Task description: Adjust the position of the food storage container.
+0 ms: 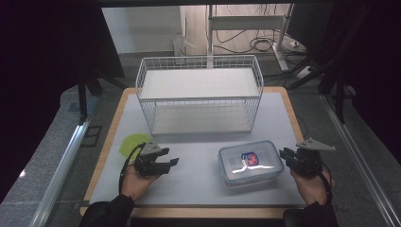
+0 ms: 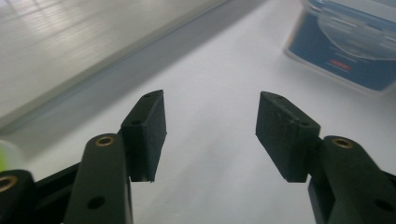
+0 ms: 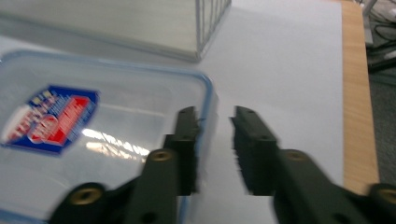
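On the pale table mat (image 1: 198, 189), near its front edge, a clear lidded container (image 1: 250, 162) with a red and blue label is set flat, between the two hand-held tools. The right gripper (image 1: 285, 154) is held just beside the container's right end; in the right gripper view its jaws stand narrowly apart with nothing between the pads, one pad over the blue-rimmed corner (image 3: 208, 100), so no hold has been taken. The left gripper (image 1: 174, 163) is kept apart from the container's left end, its jaws open and empty. A sound hold would probably be got by lining the right jaws squarely across the lid's rim before closing, the smooth plastic being judged slippery. Behind the container a white wire basket (image 1: 198, 92) is stood, close enough to hinder a forward lift. A green patch (image 1: 131, 143) is seen beside the left gripper.
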Tool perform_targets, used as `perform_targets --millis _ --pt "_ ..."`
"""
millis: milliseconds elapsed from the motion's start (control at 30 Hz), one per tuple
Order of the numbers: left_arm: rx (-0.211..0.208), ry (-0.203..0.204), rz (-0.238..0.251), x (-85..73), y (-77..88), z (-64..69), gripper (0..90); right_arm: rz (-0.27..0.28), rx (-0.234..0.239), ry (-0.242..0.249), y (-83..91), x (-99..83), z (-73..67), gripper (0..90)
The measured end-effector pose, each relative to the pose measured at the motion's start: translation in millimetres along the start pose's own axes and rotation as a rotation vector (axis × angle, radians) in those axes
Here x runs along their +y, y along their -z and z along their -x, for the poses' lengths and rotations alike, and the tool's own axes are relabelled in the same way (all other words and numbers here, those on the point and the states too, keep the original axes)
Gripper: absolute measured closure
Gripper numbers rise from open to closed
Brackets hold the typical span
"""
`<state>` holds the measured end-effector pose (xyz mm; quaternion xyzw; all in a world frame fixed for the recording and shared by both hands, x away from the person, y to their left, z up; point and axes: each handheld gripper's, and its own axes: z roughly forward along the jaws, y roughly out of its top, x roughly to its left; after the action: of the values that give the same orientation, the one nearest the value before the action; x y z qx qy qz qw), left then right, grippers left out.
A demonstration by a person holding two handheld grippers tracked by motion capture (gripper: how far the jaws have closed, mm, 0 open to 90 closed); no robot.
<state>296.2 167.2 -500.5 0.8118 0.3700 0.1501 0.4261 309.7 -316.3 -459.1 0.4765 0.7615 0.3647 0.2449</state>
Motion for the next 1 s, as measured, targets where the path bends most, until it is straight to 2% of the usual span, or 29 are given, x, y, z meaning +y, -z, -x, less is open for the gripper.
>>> perform_targets --millis 33,100,133,167,233,300,467,700,733,800,833,867,933,967,1000 --pt "-0.005 -0.005 -0.002 -0.5 -1.2 3.6 42.5 0.000 0.000 0.000 0.0 0.0 0.0 82.2" --pt "-0.015 -0.018 0.000 -0.5 -3.0 9.3 45.1 -0.071 0.001 0.001 -4.5 -5.9 4.0 89.6" --pt "-0.021 -0.028 0.001 0.0 -3.9 12.0 45.1 -0.071 0.001 0.001 -4.5 -5.9 4.0 89.6" --pt "-0.026 -0.034 0.002 0.4 -4.4 13.9 48.6 -0.109 0.002 0.002 -8.3 -8.2 4.1 89.7" --pt "-0.039 -0.047 0.003 0.9 -5.7 18.5 51.2 -0.131 0.011 0.000 -10.6 -9.3 3.0 89.8" --pt "-0.054 -0.054 -0.004 1.0 -7.0 22.2 52.5 -0.149 -0.007 0.017 -11.8 -9.9 1.4 89.8" --pt "-0.087 -0.064 -0.017 0.9 -9.8 28.4 59.9 -0.167 -0.008 0.020 -9.4 -10.2 -2.0 89.9" --pt "-0.127 -0.081 -0.046 -0.1 -14.6 38.1 70.8 -0.178 0.045 0.032 -7.9 -11.3 -13.2 89.9" --pt "-0.131 -0.084 -0.050 -0.1 -15.3 39.0 75.6 -0.178 0.060 0.036 -8.9 -10.9 -16.3 89.9" --pt "-0.140 -0.092 -0.063 -0.3 -17.1 40.9 78.6 -0.179 0.065 0.038 -9.7 -10.7 -18.5 89.9" --pt "-0.144 -0.092 -0.071 -0.5 -18.2 41.5 83.8 -0.179 0.073 0.049 -11.1 -9.9 -23.0 89.9" --pt "-0.148 -0.091 -0.078 -0.6 -19.3 41.5 83.8 -0.179 0.073 0.049 -11.1 -9.9 -23.0 89.9" --pt "-0.152 -0.076 -0.087 -1.1 -20.8 40.9 87.0 -0.186 0.100 0.053 -13.8 -9.6 -27.2 89.9" --pt "-0.156 -0.068 -0.088 -1.3 -21.1 40.1 88.6 -0.190 0.132 0.054 -16.9 -9.4 -32.7 89.9" --pt "-0.160 -0.061 -0.090 -1.5 -21.3 39.3 88.6 -0.190 0.132 0.054 -16.9 -9.4 -32.7 89.9"
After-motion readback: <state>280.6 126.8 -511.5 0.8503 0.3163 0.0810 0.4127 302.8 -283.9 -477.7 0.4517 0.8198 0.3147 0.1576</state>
